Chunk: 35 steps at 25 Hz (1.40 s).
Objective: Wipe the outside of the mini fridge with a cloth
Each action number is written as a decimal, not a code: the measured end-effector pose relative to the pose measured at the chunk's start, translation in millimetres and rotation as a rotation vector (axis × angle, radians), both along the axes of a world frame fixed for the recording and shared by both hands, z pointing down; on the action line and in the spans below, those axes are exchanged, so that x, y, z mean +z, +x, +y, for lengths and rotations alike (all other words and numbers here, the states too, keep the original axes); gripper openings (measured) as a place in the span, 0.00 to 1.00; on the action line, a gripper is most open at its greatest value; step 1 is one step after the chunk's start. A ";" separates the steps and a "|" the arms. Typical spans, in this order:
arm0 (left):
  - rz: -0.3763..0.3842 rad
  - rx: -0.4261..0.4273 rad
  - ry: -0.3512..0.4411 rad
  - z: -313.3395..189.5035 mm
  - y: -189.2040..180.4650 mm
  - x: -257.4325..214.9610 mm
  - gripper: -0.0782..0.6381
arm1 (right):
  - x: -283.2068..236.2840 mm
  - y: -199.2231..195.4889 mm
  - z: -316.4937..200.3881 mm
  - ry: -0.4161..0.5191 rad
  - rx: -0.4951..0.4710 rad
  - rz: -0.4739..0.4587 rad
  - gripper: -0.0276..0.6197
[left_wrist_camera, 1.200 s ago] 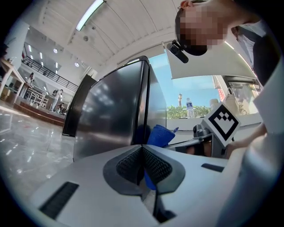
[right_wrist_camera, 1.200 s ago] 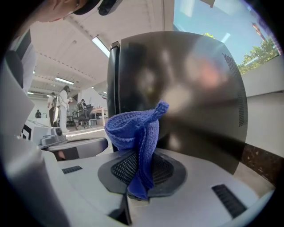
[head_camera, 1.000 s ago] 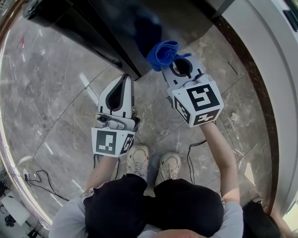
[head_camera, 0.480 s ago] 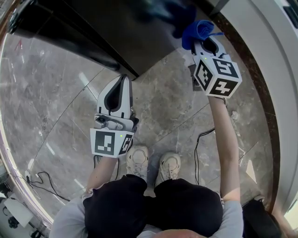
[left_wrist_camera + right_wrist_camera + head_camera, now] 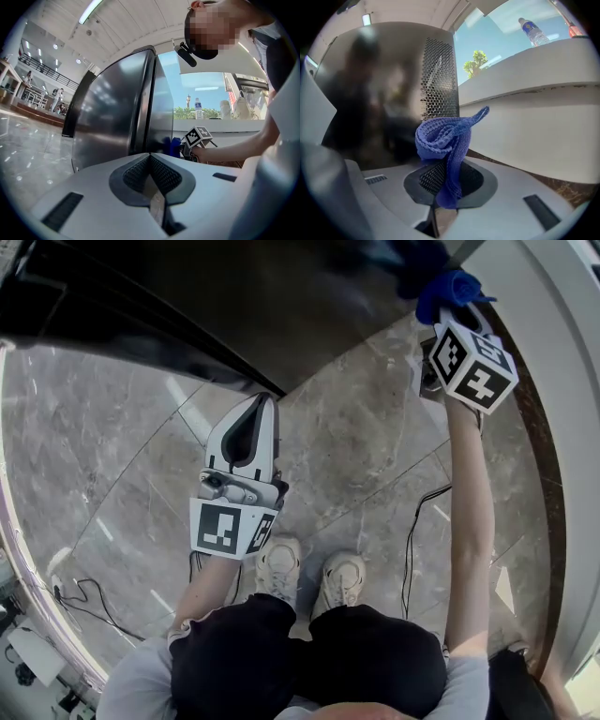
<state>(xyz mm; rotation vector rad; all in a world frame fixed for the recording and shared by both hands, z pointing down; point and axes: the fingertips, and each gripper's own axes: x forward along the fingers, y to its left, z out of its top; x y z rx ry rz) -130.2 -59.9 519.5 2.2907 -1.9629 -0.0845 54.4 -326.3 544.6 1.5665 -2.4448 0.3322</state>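
The mini fridge (image 5: pixel 234 306) is a glossy black box on the marble floor, seen from above. My right gripper (image 5: pixel 457 307) is shut on a bunched blue cloth (image 5: pixel 448 285) and holds it at the fridge's right side, near its rear corner. In the right gripper view the blue cloth (image 5: pixel 445 138) stands up from the shut jaws, close to the fridge's dark side (image 5: pixel 375 103) and its perforated grille (image 5: pixel 439 77). My left gripper (image 5: pixel 260 404) is shut on nothing, a little short of the fridge's front corner. From the left gripper view the fridge (image 5: pixel 117 108) rises ahead, the blue cloth (image 5: pixel 174 145) beside it.
A white curved wall (image 5: pixel 544 352) runs close along the right, leaving a narrow gap beside the fridge. A ledge (image 5: pixel 534 65) on it carries a bottle (image 5: pixel 531 29). Cables (image 5: pixel 417 521) trail over the marble floor (image 5: pixel 112 456) by the person's shoes (image 5: pixel 309 573).
My right gripper has carried the blue cloth along the fridge's right side, from its front corner back toward its rear. The left gripper has barely shifted.
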 end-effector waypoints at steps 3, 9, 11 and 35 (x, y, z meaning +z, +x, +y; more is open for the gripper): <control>0.004 -0.002 -0.016 -1.7 -1.5 4.6 0.12 | -3.5 12.5 -13.9 0.007 0.049 0.013 0.15; 0.004 -0.003 -0.020 -5.4 -2.1 8.4 0.12 | -3.6 31.1 -37.3 0.019 0.107 0.024 0.15; 0.000 -0.001 -0.018 -5.7 -1.3 8.1 0.12 | -3.9 34.9 -43.7 0.022 0.121 0.039 0.15; -0.030 -0.030 0.057 10.6 -10.7 -14.9 0.12 | -6.1 -63.5 152.5 -0.045 -0.355 -0.227 0.15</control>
